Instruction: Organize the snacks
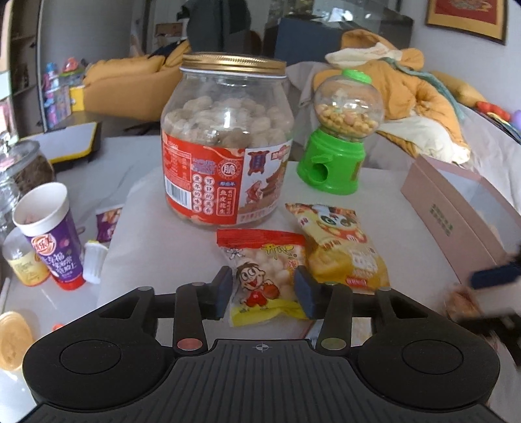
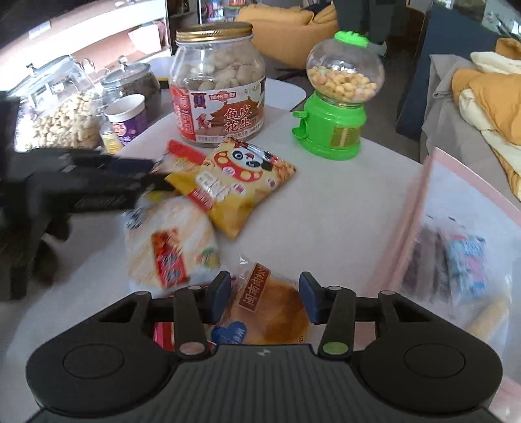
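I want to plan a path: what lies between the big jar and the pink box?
In the right wrist view, the green candy dispenser and the yellow panda packet lie between the jar and the pink box.

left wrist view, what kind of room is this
Most likely a home living room. A yellow sofa sits behind the table, a framed picture hangs on the wall, and a crumpled orange quilt lies heaped at the right.

Left hand-held gripper (image 1: 263,292) jaws apart round red-topped snack pkt (image 1: 260,260), yellow pkt (image 1: 342,244) just beside.
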